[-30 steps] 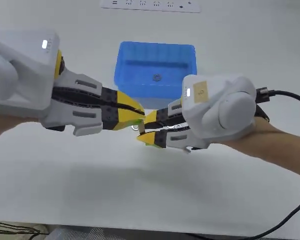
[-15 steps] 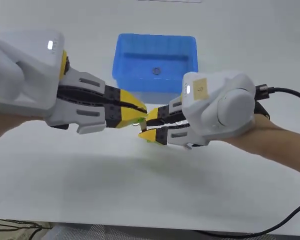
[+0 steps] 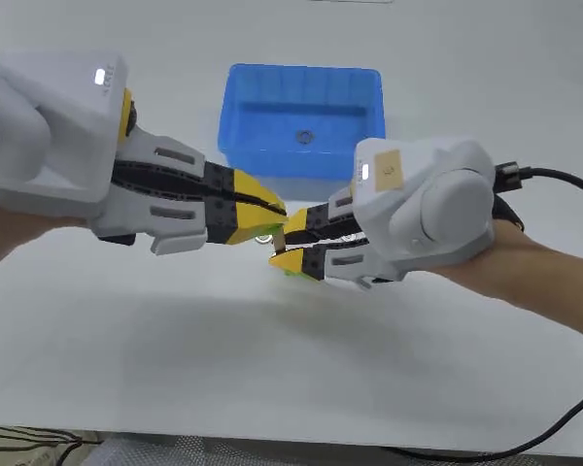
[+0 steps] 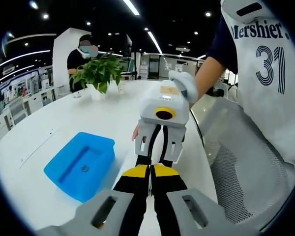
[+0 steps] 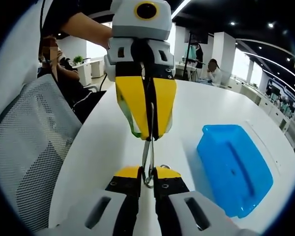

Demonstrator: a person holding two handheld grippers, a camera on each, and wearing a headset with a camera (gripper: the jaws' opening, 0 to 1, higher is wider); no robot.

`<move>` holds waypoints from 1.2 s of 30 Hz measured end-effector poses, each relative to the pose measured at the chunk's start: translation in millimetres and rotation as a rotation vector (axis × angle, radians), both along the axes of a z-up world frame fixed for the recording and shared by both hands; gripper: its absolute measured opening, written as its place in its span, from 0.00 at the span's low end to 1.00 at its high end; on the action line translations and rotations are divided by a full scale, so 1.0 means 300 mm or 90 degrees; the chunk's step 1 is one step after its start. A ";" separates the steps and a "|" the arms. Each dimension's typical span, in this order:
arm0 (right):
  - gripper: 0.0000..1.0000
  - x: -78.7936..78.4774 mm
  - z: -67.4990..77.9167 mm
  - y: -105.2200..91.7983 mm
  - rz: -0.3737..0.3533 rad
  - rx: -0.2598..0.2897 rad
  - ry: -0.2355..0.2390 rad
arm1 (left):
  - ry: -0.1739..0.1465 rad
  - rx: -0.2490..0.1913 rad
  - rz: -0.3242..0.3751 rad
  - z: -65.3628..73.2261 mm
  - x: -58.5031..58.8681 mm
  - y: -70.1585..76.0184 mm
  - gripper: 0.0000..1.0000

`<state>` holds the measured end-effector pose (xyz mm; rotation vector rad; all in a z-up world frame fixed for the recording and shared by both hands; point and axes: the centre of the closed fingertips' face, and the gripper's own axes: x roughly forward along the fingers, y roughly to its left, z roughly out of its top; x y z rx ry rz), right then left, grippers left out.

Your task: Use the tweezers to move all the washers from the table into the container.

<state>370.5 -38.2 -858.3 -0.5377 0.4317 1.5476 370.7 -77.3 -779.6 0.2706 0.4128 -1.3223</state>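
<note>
You've got one washer (image 3: 304, 138) in the blue bin (image 3: 272, 163) so far, more probably left, with your left gripper (image 3: 270, 218) and right gripper (image 3: 284, 244) both clamped on the tweezers (image 5: 148, 142).

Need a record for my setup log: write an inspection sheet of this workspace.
Surface: white table, plain where it shows.
Job's things: blue container with one washer inside; metal tweezers spanning both grippers; small ring on the table by the right tip, probably a washer.
Clutter: nothing seen.
Grippers: left gripper and right gripper tip to tip, each shut on the tweezers.
Cables: black cable from the right gripper, running off to the right.
Surroundings: potted plant farther along the table; mesh chair; a person in the background.
</note>
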 end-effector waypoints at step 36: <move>0.10 0.222 0.304 -0.031 -0.006 0.039 -0.099 | -0.090 0.001 -0.052 0.277 0.195 0.003 0.05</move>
